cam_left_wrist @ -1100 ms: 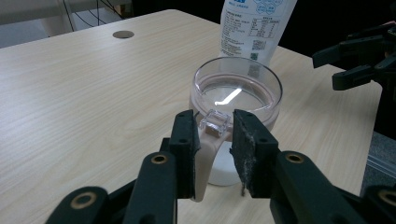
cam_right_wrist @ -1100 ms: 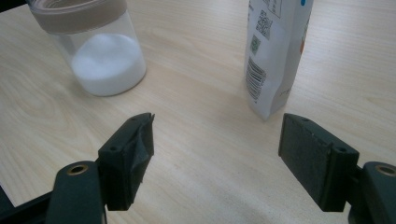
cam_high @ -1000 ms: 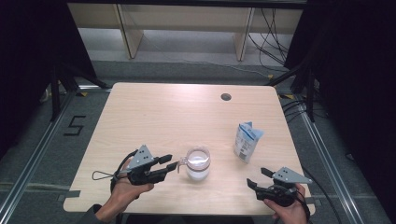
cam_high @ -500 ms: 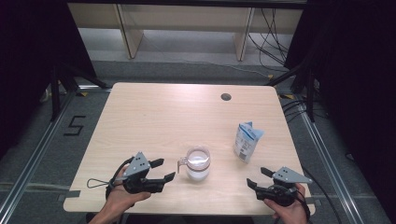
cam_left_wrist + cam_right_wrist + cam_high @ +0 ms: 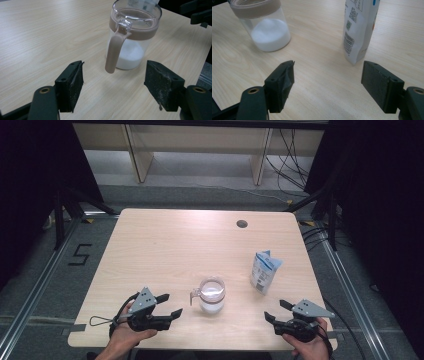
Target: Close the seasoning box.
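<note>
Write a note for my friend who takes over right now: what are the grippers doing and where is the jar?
Left gripper: jaws have just been opening, nothing between them, pointing at the jar's handle.
Right gripper: open, holding nothing, near the bag.
Jar: upright on the table, lid on, white powder inside.
Bag: upright, right of the jar.
Done: jar let go.
Left: probably pouring; bag untouched.

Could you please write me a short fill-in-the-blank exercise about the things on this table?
1. The clear glass jar with the tan band holds a ____ powder.
2. The jar's tan handle points toward the ____ tongs.
3. The white and blue paper packet stands ____ on the light wooden table.
4. The jaws of the right tongs are ____.

Missing words: white; left; upright; open
</note>
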{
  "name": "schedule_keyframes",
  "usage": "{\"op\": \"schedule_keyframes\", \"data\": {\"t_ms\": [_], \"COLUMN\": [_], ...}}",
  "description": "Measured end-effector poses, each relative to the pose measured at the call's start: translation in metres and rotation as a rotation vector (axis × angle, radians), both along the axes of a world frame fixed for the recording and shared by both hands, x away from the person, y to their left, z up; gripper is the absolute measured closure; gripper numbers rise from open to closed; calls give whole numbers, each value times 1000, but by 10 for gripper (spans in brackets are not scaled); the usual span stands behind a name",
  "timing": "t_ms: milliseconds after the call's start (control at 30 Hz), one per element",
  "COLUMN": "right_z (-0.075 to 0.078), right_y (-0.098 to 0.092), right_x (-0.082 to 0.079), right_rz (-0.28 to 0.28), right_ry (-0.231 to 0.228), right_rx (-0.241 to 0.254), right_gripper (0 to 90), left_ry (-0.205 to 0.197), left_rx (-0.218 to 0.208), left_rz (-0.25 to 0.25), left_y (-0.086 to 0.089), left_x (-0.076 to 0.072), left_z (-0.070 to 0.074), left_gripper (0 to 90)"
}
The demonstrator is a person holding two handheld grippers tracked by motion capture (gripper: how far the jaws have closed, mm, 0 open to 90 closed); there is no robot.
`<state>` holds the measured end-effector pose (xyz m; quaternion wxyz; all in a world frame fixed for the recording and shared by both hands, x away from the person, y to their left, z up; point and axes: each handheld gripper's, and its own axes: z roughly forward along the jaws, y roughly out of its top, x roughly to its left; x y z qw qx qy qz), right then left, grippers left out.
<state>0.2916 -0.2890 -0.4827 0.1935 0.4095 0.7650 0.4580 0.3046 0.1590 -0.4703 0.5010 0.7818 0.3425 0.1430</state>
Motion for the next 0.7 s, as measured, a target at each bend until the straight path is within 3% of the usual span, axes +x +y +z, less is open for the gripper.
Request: {"op": "schedule_keyframes", "data": {"t_ms": [400, 600, 700], "right_z": [0, -1, -2], "right_y": [1, 3, 6], "right_x": [1, 2, -2], "right_rz": [7, 22, -3], "right_ry": [10, 11, 70], "right_rx": [5, 0, 22], "right_gripper": [269, 216, 163], "left_ry": [-11, -13, 0], "left_rx": [49, 78, 84], "left_rz": [-38, -57, -56], "left_y": [2, 1, 2], "left_x": [-6, -11, -13], "left_z": [-11, -16, -18], "left_gripper": [270, 253, 241]}}
